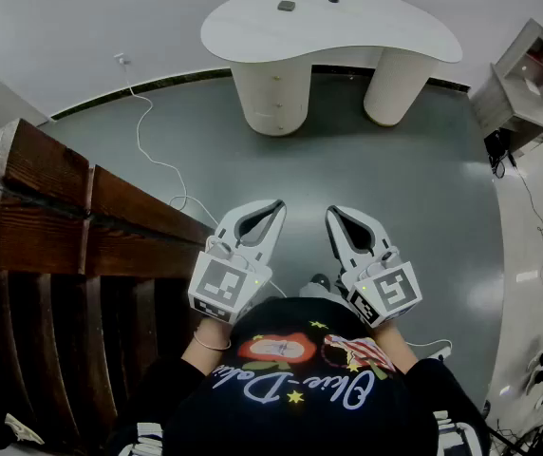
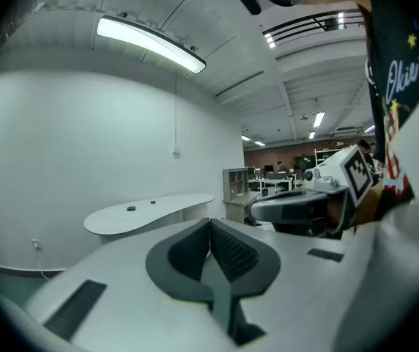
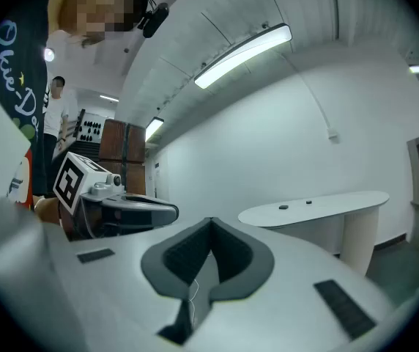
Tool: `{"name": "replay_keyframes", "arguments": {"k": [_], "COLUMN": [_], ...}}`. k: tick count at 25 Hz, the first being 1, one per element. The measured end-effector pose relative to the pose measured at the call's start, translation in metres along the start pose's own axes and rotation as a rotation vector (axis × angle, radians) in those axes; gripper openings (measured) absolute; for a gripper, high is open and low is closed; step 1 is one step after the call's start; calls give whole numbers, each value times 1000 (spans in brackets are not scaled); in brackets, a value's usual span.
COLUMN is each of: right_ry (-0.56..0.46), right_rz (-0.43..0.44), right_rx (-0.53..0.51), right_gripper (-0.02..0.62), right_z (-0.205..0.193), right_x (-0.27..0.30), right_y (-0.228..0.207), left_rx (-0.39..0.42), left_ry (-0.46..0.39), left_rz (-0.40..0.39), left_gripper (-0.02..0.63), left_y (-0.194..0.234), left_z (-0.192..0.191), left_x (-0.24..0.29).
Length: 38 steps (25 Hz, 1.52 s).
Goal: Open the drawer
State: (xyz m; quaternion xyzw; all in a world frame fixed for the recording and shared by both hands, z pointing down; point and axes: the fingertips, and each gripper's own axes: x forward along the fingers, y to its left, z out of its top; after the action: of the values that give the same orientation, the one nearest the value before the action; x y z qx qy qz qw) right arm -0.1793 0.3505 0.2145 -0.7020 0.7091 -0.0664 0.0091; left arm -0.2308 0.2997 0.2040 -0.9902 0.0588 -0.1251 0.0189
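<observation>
A white curved table (image 1: 347, 28) stands far ahead on two round pedestals. The left pedestal (image 1: 271, 93) shows faint drawer fronts. Both grippers are held close to the person's body, well short of the table. My left gripper (image 1: 277, 204) is shut with nothing between its jaws, its tips meeting in the left gripper view (image 2: 209, 223). My right gripper (image 1: 331, 213) is also shut and empty, and it points level toward the table (image 3: 319, 204) in the right gripper view (image 3: 211, 221). Each gripper shows in the other's view.
A dark wooden cabinet (image 1: 53, 217) stands close on the left. A white cable (image 1: 148, 155) runs over the grey floor from the wall. A white shelf unit (image 1: 533, 84) is at the right. Two small dark objects (image 1: 287, 7) lie on the table top.
</observation>
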Motion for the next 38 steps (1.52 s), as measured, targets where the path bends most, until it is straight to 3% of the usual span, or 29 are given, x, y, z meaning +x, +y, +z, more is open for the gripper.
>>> {"name": "replay_keyframes", "arguments": {"k": [19,28,38], "right_ry": [-37,-54,-51], "right_rz": [37,54,79], "right_rx": [52,65,118], "right_gripper": [-3,-3,-3], "right_z": [1,5,-5], "right_x": [6,-3,-23], "right_y": [-20,-53,-84], "left_rx": [3,-7,-11], "left_ry": [-1,-31,-6], "left_rz": [24,33,72], "left_gripper": [6,6,6], "left_y": [2,-8,-27], "left_z": [2,15,14], "left_x": [17,44,63]}}
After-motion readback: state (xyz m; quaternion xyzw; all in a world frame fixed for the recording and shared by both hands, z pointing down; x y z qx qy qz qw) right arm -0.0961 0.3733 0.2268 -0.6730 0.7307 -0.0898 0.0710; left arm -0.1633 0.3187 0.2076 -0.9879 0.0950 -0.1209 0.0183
